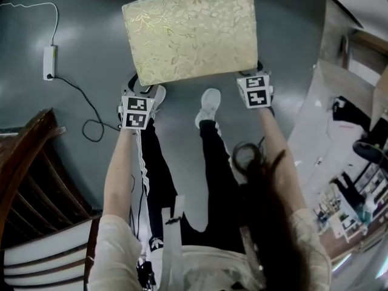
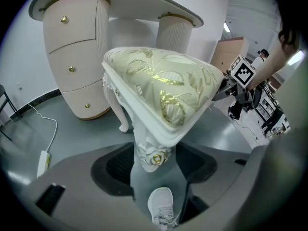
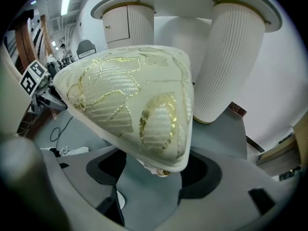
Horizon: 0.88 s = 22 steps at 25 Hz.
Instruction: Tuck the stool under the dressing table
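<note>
Grey floor surrounds the stool in the head view, a cable lying off its left edge. Left gripper view: the left gripper stands open astride a near corner leg, open floor reaching the dressing table behind. Right gripper view: the right gripper is also spread, the stool's other near corner between its jaws, untouched.

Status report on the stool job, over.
Left claw straddles stool leg, grip unclear. Right claw open at other near corner. Stool outside dressing table, nothing between.
</note>
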Tool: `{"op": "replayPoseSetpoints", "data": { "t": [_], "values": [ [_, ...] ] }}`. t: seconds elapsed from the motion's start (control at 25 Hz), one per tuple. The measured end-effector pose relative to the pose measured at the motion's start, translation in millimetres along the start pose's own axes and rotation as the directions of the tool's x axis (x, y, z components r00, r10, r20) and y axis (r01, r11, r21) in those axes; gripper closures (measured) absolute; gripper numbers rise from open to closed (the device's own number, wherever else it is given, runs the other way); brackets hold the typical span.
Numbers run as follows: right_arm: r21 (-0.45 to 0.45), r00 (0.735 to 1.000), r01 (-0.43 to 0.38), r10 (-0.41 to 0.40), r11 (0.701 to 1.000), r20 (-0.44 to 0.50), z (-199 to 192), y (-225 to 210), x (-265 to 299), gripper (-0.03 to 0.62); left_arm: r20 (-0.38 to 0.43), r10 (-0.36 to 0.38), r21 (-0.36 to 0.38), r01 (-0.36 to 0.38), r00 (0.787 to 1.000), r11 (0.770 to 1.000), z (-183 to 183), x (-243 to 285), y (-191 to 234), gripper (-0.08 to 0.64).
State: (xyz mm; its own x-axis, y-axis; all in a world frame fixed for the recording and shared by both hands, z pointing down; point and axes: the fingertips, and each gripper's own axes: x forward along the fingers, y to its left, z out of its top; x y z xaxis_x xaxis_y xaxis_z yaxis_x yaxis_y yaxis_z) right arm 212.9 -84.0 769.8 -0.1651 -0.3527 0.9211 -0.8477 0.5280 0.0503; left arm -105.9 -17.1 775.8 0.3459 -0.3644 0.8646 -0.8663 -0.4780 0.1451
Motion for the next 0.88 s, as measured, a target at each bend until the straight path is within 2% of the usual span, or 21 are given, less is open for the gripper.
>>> {"op": "replayPoseSetpoints", "data": {
  "t": [0.08, 0.44, 0.64, 0.76, 0.88],
  "values": [
    [-0.004, 1.000, -0.002, 0.002, 1.000, -0.002, 0.8, -0.5, -0.4, 0.259, 0.001, -0.011, -0.004, 0.011, 1.000, 1.000, 0.8, 0.3, -2.5, 0.304],
    [0.005, 1.000, -0.014, 0.014, 1.000, -0.025, -7.3, 1.4, -1.2, 0.261, -0.032, 0.041, 0.015, -0.040, 0.999, 0.999, -9.4, 4.9, -8.2, 0.307],
    [-0.024, 0.999, -0.024, 0.025, 0.999, 0.025, 8.3, -7.5, 15.4, 0.262, -0.005, 0.085, 0.038, -0.085, 0.996, 0.996, -1.2, 11.8, -0.8, 0.307],
    [-0.074, 0.999, -0.045, 0.045, 0.996, -0.005, 19.2, -18.8, 9.5, 0.262, -0.020, 0.064, 0.028, -0.063, 0.998, 0.998, 4.5, 8.3, -9.8, 0.307],
    [-0.015, 0.999, -0.018, 0.018, 1.000, -0.049, 4.8, -8.3, -0.9, 0.262, -0.064, -0.017, 0.114, 0.024, 0.998, 0.993, 3.4, 7.4, -4.7, 0.307]
  ]
}}
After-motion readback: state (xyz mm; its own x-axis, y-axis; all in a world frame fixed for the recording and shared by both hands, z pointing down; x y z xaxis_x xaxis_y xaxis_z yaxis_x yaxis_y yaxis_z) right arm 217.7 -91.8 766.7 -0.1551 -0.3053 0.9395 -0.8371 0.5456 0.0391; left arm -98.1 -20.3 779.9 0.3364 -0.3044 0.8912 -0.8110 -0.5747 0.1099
